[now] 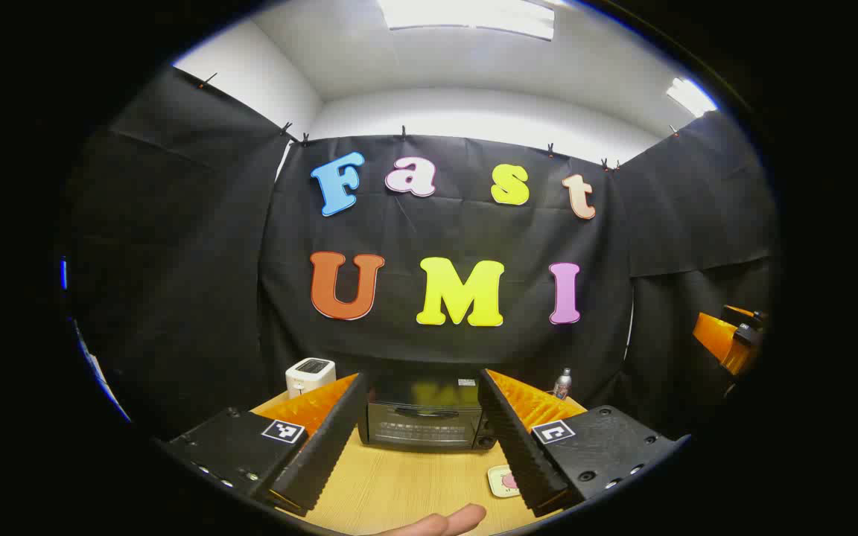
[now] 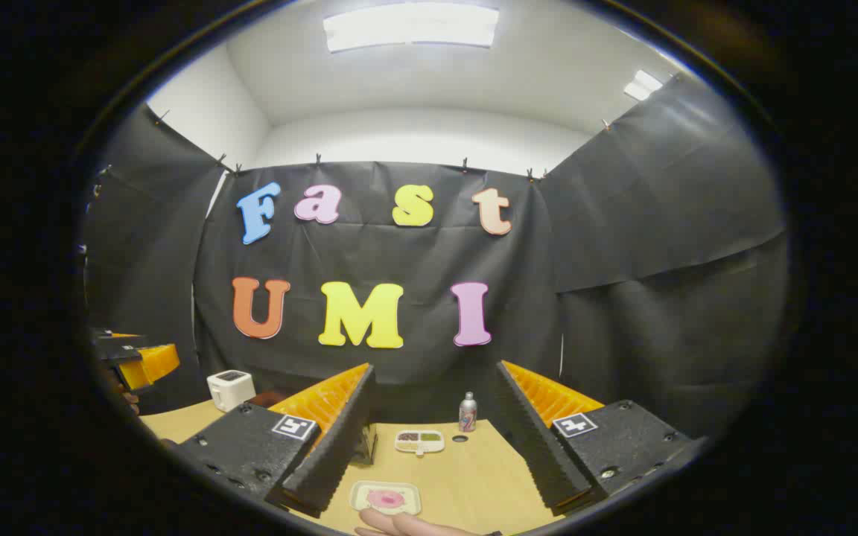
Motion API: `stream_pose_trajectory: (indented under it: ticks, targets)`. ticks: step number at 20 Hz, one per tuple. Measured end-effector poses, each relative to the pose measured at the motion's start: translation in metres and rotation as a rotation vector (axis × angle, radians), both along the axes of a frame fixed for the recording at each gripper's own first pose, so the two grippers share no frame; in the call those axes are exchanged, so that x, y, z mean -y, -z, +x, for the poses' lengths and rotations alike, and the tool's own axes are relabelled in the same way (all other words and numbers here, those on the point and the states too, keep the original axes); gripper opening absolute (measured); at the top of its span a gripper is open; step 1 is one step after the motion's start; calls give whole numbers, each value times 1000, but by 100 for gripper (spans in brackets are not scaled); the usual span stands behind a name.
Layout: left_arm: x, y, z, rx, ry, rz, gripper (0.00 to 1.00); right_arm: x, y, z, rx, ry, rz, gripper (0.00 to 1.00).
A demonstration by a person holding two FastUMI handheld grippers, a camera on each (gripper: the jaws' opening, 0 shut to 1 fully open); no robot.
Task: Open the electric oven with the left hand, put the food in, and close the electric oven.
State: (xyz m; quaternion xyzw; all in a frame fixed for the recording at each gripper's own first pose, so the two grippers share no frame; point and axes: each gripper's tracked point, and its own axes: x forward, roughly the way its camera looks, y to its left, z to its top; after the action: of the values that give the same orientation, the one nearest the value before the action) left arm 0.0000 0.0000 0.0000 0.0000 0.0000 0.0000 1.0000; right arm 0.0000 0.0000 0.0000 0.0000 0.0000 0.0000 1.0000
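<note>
Nothing of the task is done yet, by my reading: the electric oven [image 1: 425,423] has its door shut, so opening it is the step in hand. In the left gripper view the oven sits low in the centre of the frame, at the back of the worktop [image 1: 392,484], framed between the left tool [image 1: 421,439], whose fingers are spread wide and hold nothing. It is a dark box with a glass front and a bar handle across the top of the door. The next move likely calls for bringing the left tool forward to that handle and pulling down.

In the right gripper view the right tool [image 2: 429,454] is likewise spread and empty. The food [image 2: 386,498], a pink piece on a small pale tray [image 2: 358,491], lies at the bottom centre, near a fingertip [image 2: 399,523].
</note>
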Motion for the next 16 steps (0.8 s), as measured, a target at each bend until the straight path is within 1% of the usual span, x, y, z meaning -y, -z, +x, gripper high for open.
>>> stream_pose_trajectory:
  ticks: [1, 5, 11, 14, 16]
  targets:
    - [1, 0, 1, 5, 1, 0, 95, 2, 2, 3, -3, 5, -1, 96]
    - [3, 1, 2, -2, 3, 2, 95, 4, 9, 9, -19, 0, 23, 96]
    - [2, -1, 12, 15, 8, 28, 95, 17, 21, 20, -28, 18, 40, 96]
    - [0, 2, 28, 20, 3, 30, 95, 23, 26, 27, -31, 21, 53, 96]
    - [3, 7, 43, 20, 14, 29, 95, 30, 32, 31, -29, 30, 55, 96]
